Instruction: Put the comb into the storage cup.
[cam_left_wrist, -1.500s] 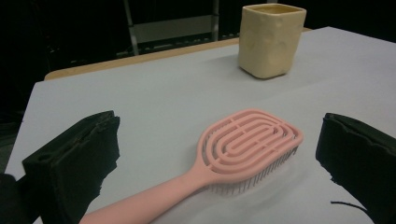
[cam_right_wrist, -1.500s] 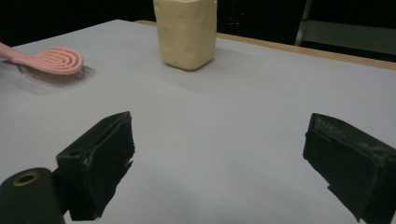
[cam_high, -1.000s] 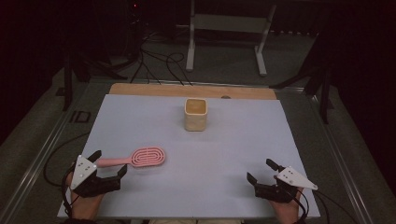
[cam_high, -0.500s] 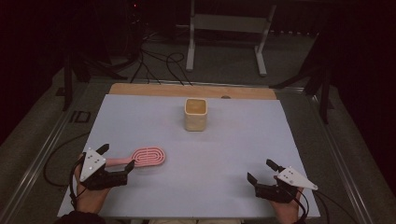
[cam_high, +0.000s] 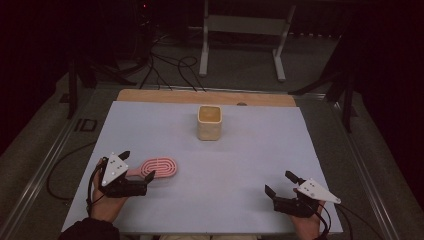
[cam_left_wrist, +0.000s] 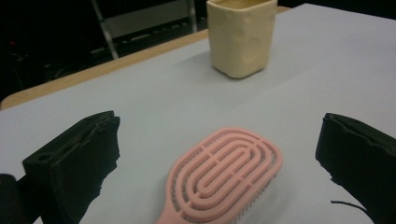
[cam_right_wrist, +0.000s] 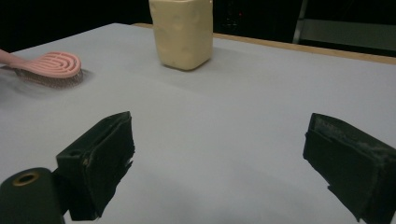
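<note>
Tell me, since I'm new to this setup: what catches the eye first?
The pink brush lying near the table's left front, with the open left gripper around its handle end. Next, the cream cup standing at the middle back. The right gripper sits open at front right.

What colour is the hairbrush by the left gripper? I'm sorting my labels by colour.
Pink: the hairbrush shows best in the left gripper view, lying between the open jaws.
</note>
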